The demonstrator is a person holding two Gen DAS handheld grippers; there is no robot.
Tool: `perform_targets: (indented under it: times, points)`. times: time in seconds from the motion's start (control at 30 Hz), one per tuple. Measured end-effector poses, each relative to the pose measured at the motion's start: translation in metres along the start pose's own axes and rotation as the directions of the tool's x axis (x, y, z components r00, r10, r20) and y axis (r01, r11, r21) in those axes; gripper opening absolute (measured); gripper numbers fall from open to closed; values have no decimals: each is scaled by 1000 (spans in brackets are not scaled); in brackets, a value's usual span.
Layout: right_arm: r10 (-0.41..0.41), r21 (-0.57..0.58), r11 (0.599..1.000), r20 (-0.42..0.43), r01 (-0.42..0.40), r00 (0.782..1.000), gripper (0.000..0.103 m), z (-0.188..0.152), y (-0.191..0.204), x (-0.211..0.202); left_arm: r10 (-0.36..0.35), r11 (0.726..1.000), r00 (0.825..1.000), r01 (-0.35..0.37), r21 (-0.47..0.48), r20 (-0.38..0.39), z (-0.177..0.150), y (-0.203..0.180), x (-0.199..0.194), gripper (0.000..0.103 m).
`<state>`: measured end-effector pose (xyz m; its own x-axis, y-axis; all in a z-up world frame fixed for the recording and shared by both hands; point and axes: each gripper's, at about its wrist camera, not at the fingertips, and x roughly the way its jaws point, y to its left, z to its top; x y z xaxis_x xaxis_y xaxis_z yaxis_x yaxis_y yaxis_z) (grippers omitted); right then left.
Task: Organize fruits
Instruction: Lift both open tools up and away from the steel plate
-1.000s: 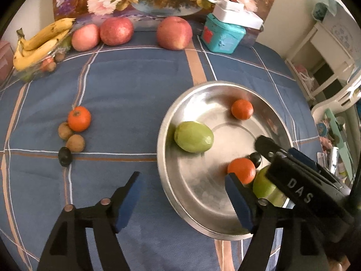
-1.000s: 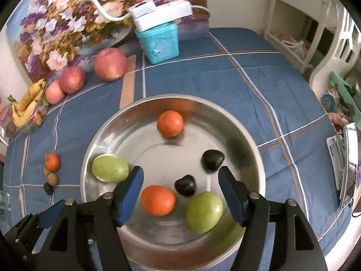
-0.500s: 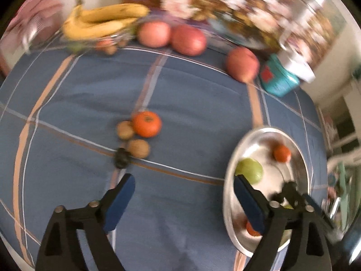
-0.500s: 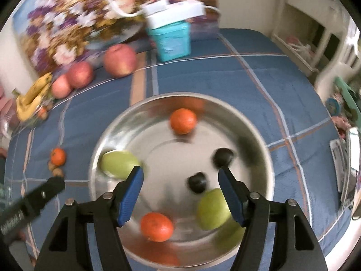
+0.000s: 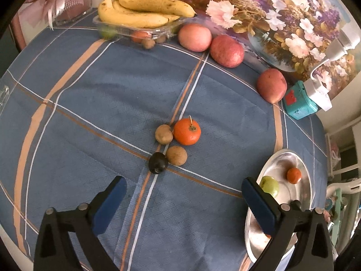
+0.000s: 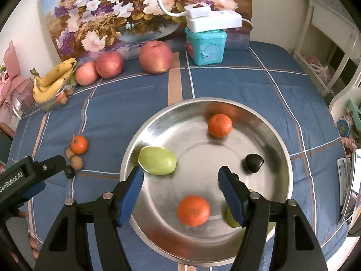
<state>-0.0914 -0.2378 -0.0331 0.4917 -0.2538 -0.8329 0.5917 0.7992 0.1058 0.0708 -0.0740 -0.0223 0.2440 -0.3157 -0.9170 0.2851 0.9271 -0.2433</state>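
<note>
A cluster of small fruit lies on the blue cloth: an orange tangerine (image 5: 187, 131), two brown fruits (image 5: 164, 134) (image 5: 176, 155) and a dark round fruit (image 5: 158, 163). My left gripper (image 5: 182, 205) is open and empty, just short of the dark fruit. A steel bowl (image 6: 279, 140) holds two tangerines (image 6: 219, 125) (image 6: 193, 210), a green fruit (image 6: 157, 160), a dark fruit (image 6: 254, 162) and another green fruit partly hidden behind my finger. My right gripper (image 6: 180, 192) is open and empty above the bowl's near side.
Three red apples (image 5: 227, 50) line the back edge by a flower painting. Bananas (image 5: 140, 11) sit on a clear tray at the back left. A teal box (image 6: 205, 45) carrying a white device stands at the back. The left gripper body (image 6: 24, 178) shows in the right wrist view.
My left gripper has swung left from the bowl to the fruit cluster on the cloth. My right gripper has drawn back a little over the bowl. Both stay open.
</note>
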Motion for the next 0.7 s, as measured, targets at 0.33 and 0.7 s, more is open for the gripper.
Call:
perform_targets:
  times: [0.33, 0.7]
  points:
    - [-61, 5, 998, 1, 61, 998, 98, -3, -4, 4, 38, 998, 999, -39, 41, 22, -2, -5, 0, 103]
    - [-104, 47, 993, -4, 104, 995, 102, -6, -17, 8, 75, 992, 996, -81, 101, 57, -3, -10, -3, 103]
